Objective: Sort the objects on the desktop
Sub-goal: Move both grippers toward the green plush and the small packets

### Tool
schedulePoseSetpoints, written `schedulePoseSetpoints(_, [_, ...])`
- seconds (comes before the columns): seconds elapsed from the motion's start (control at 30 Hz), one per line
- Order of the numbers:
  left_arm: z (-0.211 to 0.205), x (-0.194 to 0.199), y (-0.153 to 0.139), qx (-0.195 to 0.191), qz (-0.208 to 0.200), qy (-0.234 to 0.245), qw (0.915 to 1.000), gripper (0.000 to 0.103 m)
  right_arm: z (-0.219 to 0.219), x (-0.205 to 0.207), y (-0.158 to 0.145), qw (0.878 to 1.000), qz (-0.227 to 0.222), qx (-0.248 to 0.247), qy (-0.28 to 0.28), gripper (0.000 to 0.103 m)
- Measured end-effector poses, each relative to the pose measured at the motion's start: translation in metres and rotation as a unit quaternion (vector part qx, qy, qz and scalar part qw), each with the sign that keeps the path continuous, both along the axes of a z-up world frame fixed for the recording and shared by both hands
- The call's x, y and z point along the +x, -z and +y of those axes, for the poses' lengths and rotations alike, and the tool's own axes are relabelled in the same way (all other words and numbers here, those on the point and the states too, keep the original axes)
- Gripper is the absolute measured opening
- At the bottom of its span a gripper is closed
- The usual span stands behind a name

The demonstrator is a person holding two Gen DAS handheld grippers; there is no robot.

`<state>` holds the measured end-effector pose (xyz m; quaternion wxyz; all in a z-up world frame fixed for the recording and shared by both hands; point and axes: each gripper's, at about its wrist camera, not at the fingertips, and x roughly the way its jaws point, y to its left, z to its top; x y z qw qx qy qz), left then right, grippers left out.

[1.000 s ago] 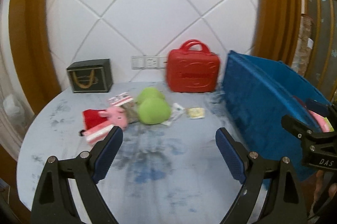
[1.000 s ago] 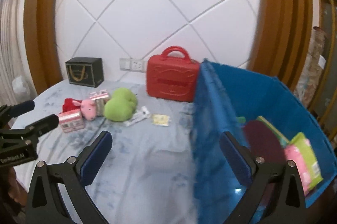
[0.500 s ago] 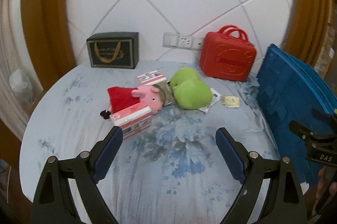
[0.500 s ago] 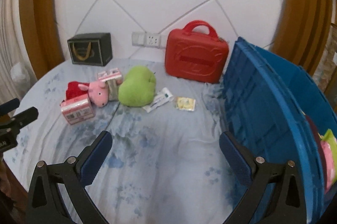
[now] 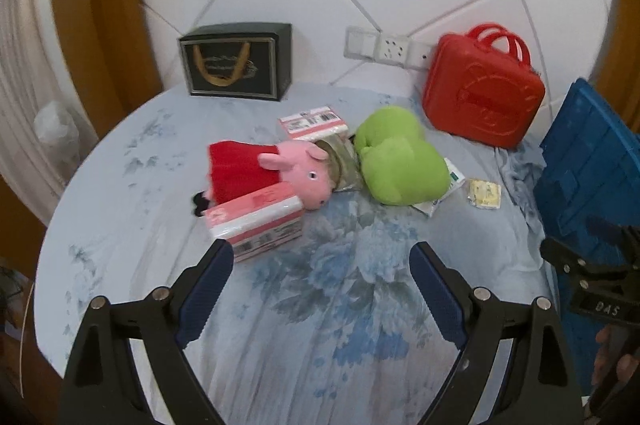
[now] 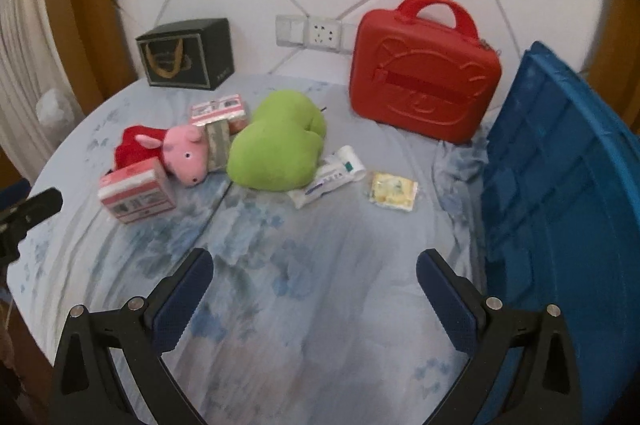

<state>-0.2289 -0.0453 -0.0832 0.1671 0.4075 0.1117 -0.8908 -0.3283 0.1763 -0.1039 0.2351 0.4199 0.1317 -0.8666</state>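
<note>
- Two tools hung over a round desk [image 6: 320, 365] draped in a pale blue floral cloth. Both pointed steeply down toward a scatter of things waiting to be sorted.
- The left tool [image 5: 320, 285] stood with its jaws wide apart and nothing between them. A pink tissue pack [image 5: 256, 221] lay just ahead of its left finger.
- The right tool [image 6: 316, 289] was likewise spread and empty over bare cloth. Ahead of it lay a toothpaste tube [image 6: 332, 173] and a small yellow sachet [image 6: 394, 191].
- A pink pig plush [image 5: 280, 169] in a red dress lay on its side against the tissue pack. A green plush [image 5: 400, 161] sat on part of the tube.
- A blue crate [image 6: 560, 205] stood at the right edge of the desk, the likely home for the sorted items.
- The tissue pack looked the sensible first pick for the left tool. A good grasp would straddle its short sides squarely and lift clear of the pig.
- The thin, flat sachet looked harder to pinch; one finger might need to slide under an edge.
- A second tissue pack [image 5: 312, 121] and a grey-green packet [image 5: 342, 165] were partly hidden behind the plush toys.
- The crate's interior was out of sight from both cameras, and print on the packs was too blurred to read.
- A red case [image 6: 424, 81] and a dark gift box [image 6: 186, 53] stood at the back by the wall.
</note>
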Motion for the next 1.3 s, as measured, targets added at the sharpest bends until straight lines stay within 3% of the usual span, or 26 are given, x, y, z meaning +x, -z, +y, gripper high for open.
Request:
schedulePoseSetpoints(0.4, [0.006, -0.135, 0.061, 0.008, -0.044, 0.073, 0.9963, 0.09, -0.036, -0.11, 0.05, 0.998, -0.044, -0.004, 0.04, 0.103])
schedulePoseSetpoints(0.63, [0.014, -0.205, 0.105, 0.031, -0.06, 0.116, 0.9909, 0.09, -0.052, -0.18, 0.081, 0.996, -0.037, 0.023, 0.075, 0.102])
schedulePoseSetpoints(0.67, [0.014, -0.209, 0.108, 0.033, -0.06, 0.119, 0.9905, 0.09, -0.053, -0.185, 0.085, 0.996, -0.039, 0.024, 0.074, 0.101])
schedulePoseSetpoints(0.77, [0.017, -0.228, 0.124, 0.042, -0.065, 0.13, 0.9885, 0.09, -0.058, -0.202, 0.102, 0.996, -0.049, 0.028, 0.072, 0.084])
schedulePoseSetpoints(0.8, [0.018, -0.232, 0.128, 0.046, -0.066, 0.133, 0.9878, 0.091, -0.059, -0.207, 0.108, 0.995, -0.053, 0.026, 0.074, 0.079])
schedulePoseSetpoints(0.93, [0.018, -0.24, 0.139, 0.026, -0.078, 0.135, 0.9875, 0.092, -0.069, -0.22, 0.133, 0.994, -0.079, 0.022, 0.066, 0.077])
schedulePoseSetpoints(1.07, [-0.003, -0.225, 0.141, 0.028, -0.09, 0.113, 0.9892, 0.092, -0.09, -0.21, 0.14, 0.995, -0.097, 0.017, 0.018, 0.059])
schedulePoseSetpoints(1.3, [-0.032, -0.19, 0.129, -0.019, -0.104, 0.037, 0.9937, 0.092, -0.12, -0.175, 0.133, 0.993, -0.113, -0.007, -0.041, 0.058])
